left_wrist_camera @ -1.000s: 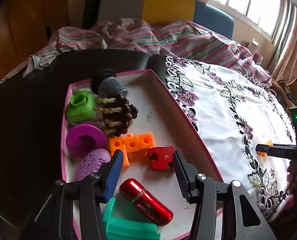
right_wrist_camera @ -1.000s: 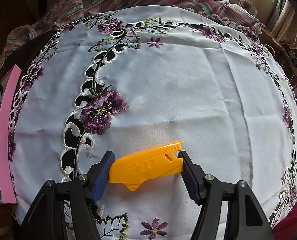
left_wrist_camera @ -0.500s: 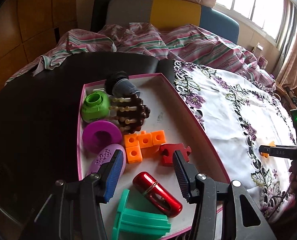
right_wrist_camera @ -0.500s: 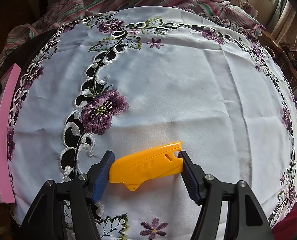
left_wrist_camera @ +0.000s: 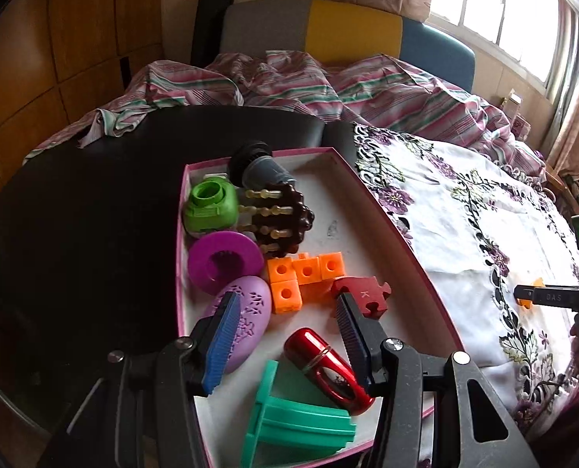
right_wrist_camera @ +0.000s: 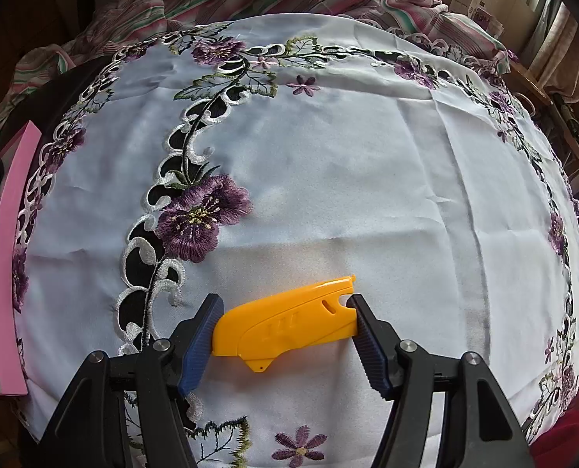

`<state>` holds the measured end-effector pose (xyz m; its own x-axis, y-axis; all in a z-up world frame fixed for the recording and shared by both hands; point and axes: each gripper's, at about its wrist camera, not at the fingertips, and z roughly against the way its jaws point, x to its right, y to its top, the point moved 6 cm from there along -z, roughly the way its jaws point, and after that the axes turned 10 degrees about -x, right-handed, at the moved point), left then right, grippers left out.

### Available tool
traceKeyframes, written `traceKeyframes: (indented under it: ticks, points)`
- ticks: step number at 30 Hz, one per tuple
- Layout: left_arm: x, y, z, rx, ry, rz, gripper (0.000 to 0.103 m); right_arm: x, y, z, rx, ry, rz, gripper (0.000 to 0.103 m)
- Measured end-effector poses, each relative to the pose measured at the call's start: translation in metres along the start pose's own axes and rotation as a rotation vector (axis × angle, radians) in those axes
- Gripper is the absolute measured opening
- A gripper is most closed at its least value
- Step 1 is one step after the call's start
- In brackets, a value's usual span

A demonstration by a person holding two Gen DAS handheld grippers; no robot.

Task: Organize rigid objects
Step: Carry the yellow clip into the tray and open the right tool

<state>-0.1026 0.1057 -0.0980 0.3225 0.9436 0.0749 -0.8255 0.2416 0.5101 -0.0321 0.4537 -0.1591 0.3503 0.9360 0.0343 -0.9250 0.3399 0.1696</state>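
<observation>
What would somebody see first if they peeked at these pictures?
Probably the bright yellow plastic piece, pinched between the right tongs over the white flowered tablecloth. Next, the pink tray full of colourful toys, with the shiny red capsule nearest the open left tongs.

Daylight from window [left_wrist_camera: 496, 11], blown out | left side dim | fisheye edges bent, dark corners

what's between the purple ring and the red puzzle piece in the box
In the left wrist view, the cluster of orange cubes sits between the purple ring and the red puzzle piece, on the floor of the pink box.
</observation>
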Motion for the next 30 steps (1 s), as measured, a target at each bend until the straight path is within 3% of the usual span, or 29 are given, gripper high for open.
traceKeyframes:
  ticks: [13,18,22,30]
  points:
    - [-0.029,-0.009,0.007,0.008,0.042,0.044,0.053,0.001,0.003,0.001,0.011,0.005,0.006,0.066]
    - [-0.047,-0.013,0.01,0.011,0.061,0.075,0.053,-0.014,0.011,0.03,0.128,0.094,0.044,0.066]
    - [-0.063,-0.016,0.011,0.012,0.07,0.115,0.053,-0.06,0.011,0.052,0.178,0.163,0.143,0.066]
    - [-0.086,-0.024,0.015,0.013,0.087,0.159,0.053,-0.208,0.018,0.1,0.285,0.344,0.409,0.066]
